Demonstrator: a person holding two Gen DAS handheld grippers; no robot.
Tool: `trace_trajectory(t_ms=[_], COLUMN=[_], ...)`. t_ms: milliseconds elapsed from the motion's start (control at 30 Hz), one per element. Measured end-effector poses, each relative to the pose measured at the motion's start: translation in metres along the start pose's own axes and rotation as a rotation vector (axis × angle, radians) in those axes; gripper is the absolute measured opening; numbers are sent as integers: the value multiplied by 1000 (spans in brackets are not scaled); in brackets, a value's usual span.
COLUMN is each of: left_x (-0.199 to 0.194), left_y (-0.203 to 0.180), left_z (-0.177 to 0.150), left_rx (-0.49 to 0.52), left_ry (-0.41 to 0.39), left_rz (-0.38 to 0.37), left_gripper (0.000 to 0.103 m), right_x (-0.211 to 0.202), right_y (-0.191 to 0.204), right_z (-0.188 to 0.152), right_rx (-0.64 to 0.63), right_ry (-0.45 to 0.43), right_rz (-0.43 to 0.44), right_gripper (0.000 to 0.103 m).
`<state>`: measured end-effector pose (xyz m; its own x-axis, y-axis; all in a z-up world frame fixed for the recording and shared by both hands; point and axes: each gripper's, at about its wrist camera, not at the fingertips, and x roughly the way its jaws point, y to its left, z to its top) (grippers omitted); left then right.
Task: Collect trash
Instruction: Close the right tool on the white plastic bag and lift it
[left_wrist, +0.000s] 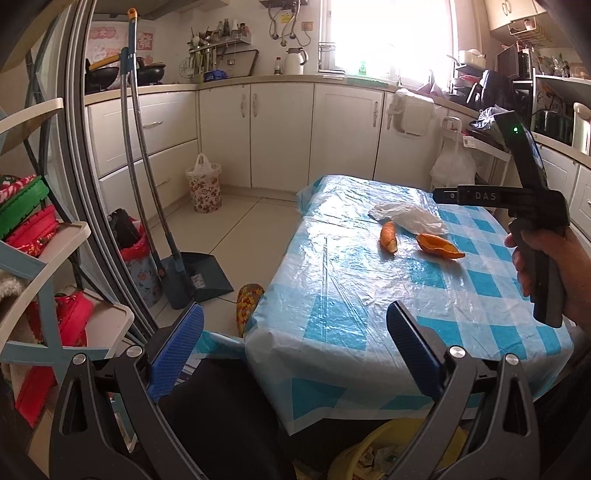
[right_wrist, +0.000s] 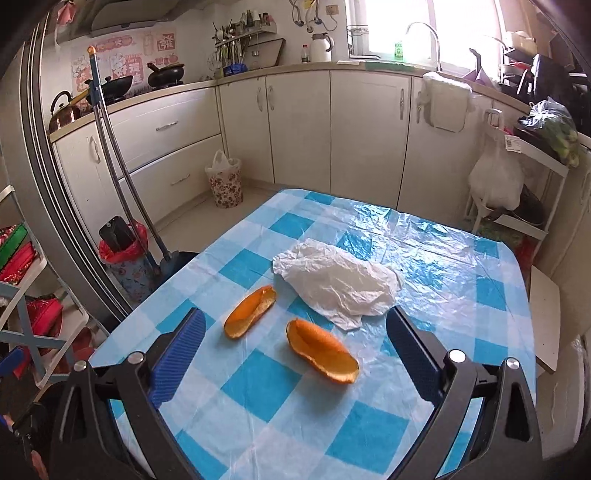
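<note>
Two orange peels (right_wrist: 322, 355) (right_wrist: 251, 312) lie mid-table (right_wrist: 258, 391), a crumpled white bag (right_wrist: 338, 282) just behind. Right tool (right_wrist: 295, 354): wide open, empty, near peel between its fingers. Left tool (left_wrist: 295, 343): wide open, empty, over the table's near-left edge. Bare cloth all round.

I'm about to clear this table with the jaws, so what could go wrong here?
The thin plastic bag is limp and may slip from the right gripper. The nearer orange peel lies flat on the slick plastic tablecloth, so it may skid, or the cloth may get pinched too.
</note>
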<state>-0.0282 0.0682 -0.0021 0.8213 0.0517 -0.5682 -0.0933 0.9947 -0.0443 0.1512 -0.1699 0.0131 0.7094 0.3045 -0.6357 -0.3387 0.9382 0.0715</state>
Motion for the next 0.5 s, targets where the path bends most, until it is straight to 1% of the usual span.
trace_trajectory(t_ms=[200,333,400,500], left_x=[24,36,40,43], left_y=[3,2,2,2], left_z=[11,13,12,11], left_rx=[-27,-32,-38,-45], left_ry=[22,42,54,67], left_rz=[14,21,23,23], left_gripper=[96,96,96,96], right_x=[55,86,97,108], right_y=[-31,-43,-43,-41], right_z=[18,24,27,27], right_rx=[24,33,23,6], right_ry=[65,124,150,194], right_rz=[6,36,46,63], right_gripper=[95,92,90,80])
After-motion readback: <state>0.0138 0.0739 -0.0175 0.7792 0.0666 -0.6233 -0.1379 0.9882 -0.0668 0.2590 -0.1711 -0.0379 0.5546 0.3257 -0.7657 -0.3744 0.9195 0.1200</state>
